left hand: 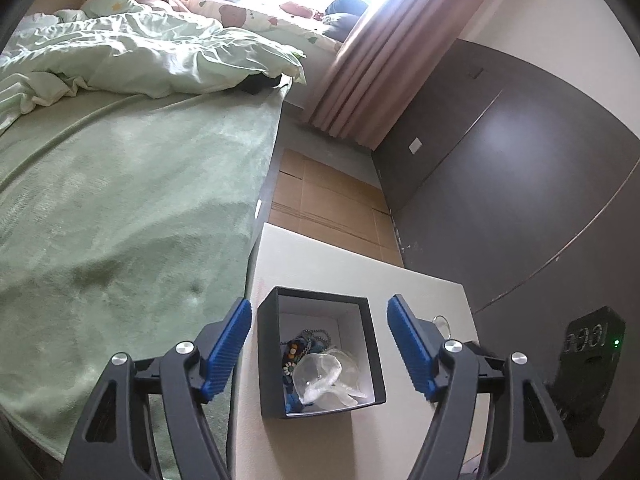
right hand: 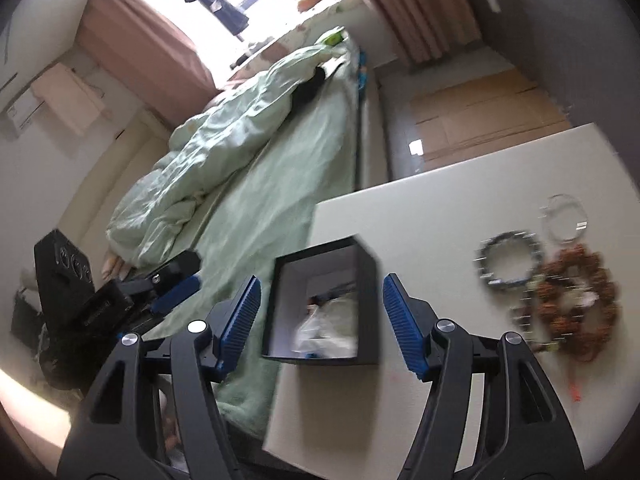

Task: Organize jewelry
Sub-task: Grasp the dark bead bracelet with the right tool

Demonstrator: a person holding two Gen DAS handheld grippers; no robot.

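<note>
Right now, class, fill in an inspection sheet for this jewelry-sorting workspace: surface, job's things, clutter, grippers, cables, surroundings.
Surface: white tabletop, beside the bed.
Job's things: open black box holding beaded jewelry and a clear plastic bag; on the table beside it, a silver bracelet, a clear bangle and a brown beaded strand.
Clutter: nothing seen.
Grippers: left gripper open, empty, fingers either side of the box; right gripper open, empty, aimed at the box.
Cables: nothing seen.
Surroundings: bed with green blanket, rumpled duvet, pink curtains, dark wardrobe.
</note>
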